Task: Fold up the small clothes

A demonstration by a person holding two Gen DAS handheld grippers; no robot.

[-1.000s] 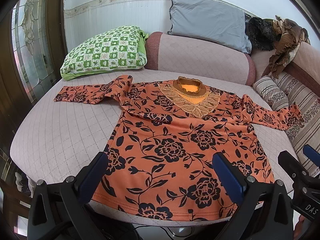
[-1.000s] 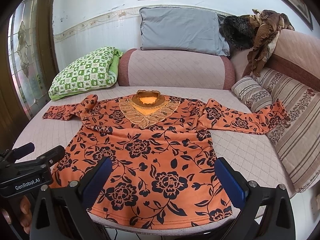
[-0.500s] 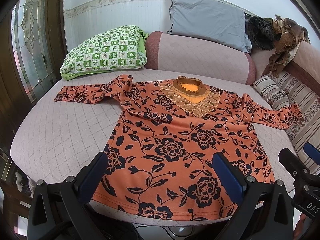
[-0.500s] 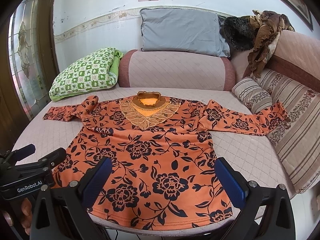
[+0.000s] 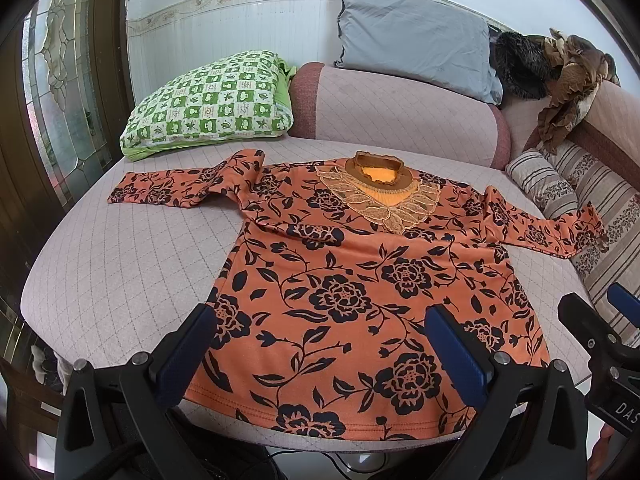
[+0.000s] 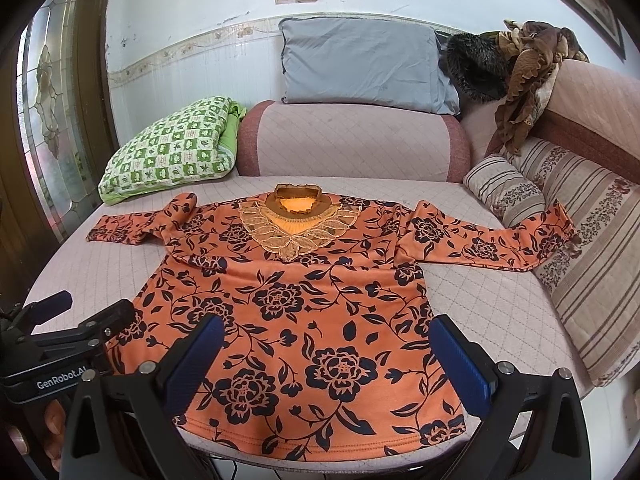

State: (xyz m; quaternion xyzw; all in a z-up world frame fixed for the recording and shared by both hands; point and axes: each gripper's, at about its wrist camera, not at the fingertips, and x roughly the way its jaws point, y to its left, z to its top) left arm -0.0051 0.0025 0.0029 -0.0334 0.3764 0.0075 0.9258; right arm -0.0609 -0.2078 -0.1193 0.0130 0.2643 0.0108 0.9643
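**Top spread flat, both grippers empty**

Your orange floral top [image 5: 360, 292] lies face up on the quilted sofa seat [image 5: 120, 280], sleeves out. Your left gripper [image 5: 320, 344] and right gripper [image 6: 328, 356] hover at its hem, fingers wide, holding nothing.

Orange floral top [image 5: 360, 292] flat, unfolded

Both wrist cameras are looking forward along their own spread fingers from just off the sofa seat's [image 5: 120, 264] near edge, facing the wall; the left one is sitting further left; both are sharing the orange floral top [image 5: 360, 288] [image 6: 304, 304] and grey pillow [image 6: 360, 66].
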